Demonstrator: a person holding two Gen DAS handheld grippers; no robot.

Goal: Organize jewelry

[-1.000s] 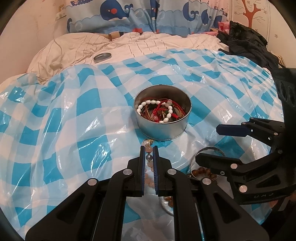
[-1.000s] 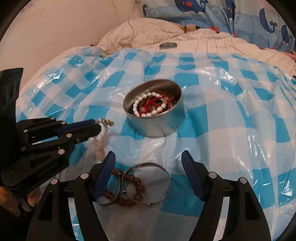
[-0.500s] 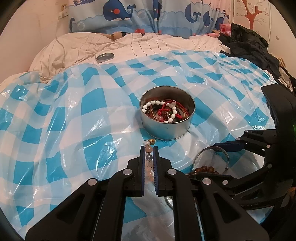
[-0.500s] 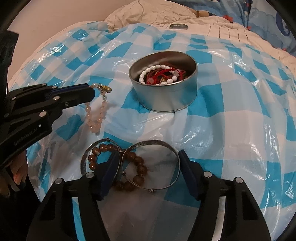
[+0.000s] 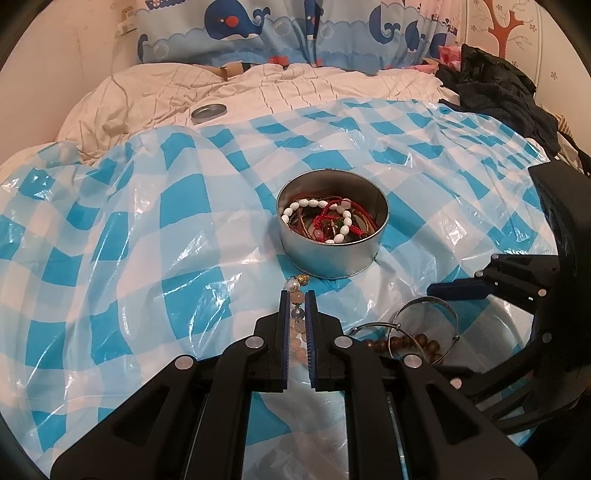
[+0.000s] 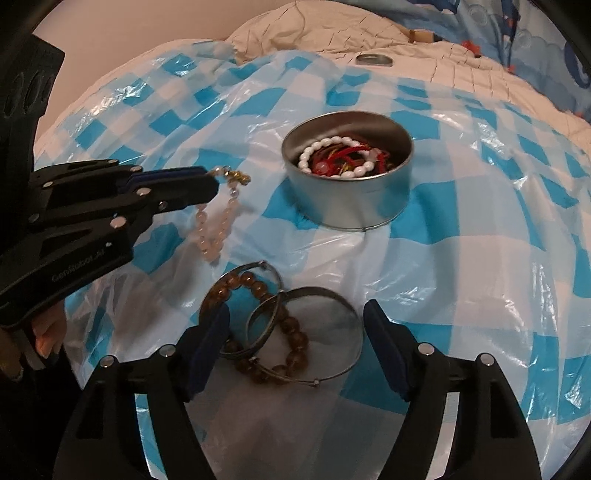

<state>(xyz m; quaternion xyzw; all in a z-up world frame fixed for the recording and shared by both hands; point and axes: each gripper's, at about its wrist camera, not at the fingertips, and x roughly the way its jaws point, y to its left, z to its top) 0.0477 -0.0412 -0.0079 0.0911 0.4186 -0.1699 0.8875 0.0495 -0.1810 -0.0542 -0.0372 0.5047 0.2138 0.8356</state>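
A round metal tin (image 5: 332, 258) (image 6: 351, 199) holds white, red and other bracelets. My left gripper (image 5: 296, 295) (image 6: 210, 181) is shut on a pink bead bracelet (image 6: 218, 225) (image 5: 297, 314), which hangs from the fingers above the sheet, left of the tin. My right gripper (image 6: 295, 321) (image 5: 436, 291) is open, low over two silver bangles (image 6: 317, 332) (image 5: 424, 325) and a brown bead bracelet (image 6: 266, 325) (image 5: 406, 341) lying on the sheet in front of the tin.
A blue and white checked plastic sheet (image 5: 147, 221) covers the bed. The tin's lid (image 5: 208, 110) (image 6: 373, 59) lies on the cream quilt behind. Whale-print pillows (image 5: 295, 33) are at the back, dark clothes (image 5: 498, 88) at the far right.
My left gripper has lifted the pink bracelet off the sheet. My right gripper has come down closer over the bangles and brown beads.
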